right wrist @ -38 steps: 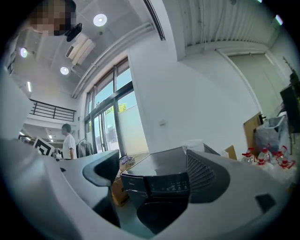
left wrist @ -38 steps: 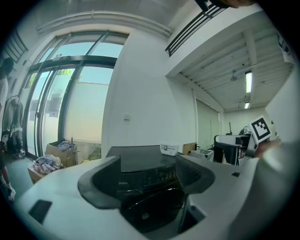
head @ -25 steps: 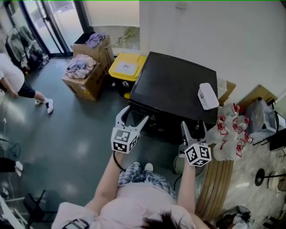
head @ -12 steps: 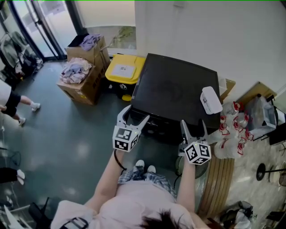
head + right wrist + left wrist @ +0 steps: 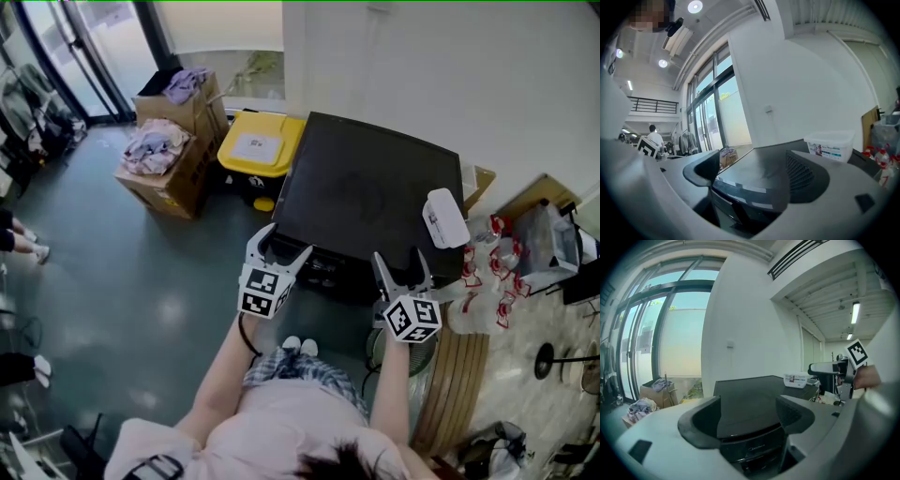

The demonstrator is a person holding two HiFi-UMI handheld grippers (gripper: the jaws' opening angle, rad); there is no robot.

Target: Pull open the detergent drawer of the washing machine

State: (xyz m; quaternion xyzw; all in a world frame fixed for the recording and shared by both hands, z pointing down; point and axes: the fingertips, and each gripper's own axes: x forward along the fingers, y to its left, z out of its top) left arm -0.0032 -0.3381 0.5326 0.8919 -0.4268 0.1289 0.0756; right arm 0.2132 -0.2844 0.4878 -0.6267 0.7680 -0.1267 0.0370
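Observation:
A black washing machine [image 5: 370,192] stands against the white wall, its flat top seen from above. Its front panel [image 5: 752,446] shows dimly between the jaws in the left gripper view; I cannot make out the drawer. My left gripper [image 5: 278,245] is open in front of the machine's front left corner. My right gripper [image 5: 400,267] is open at the front right edge, nothing between its fingers. Each gripper view looks across the machine's top [image 5: 759,171] through spread jaws.
A white lidded box [image 5: 444,218] lies on the machine's right rear corner. A yellow-lidded bin [image 5: 260,145] and cardboard boxes of clothes [image 5: 161,155] stand to the left. Plastic bags [image 5: 487,272] and a wooden slatted board [image 5: 457,370] are at the right.
Both grippers have edged slightly closer to the machine's front. A person at the far left has walked almost out of the head view.

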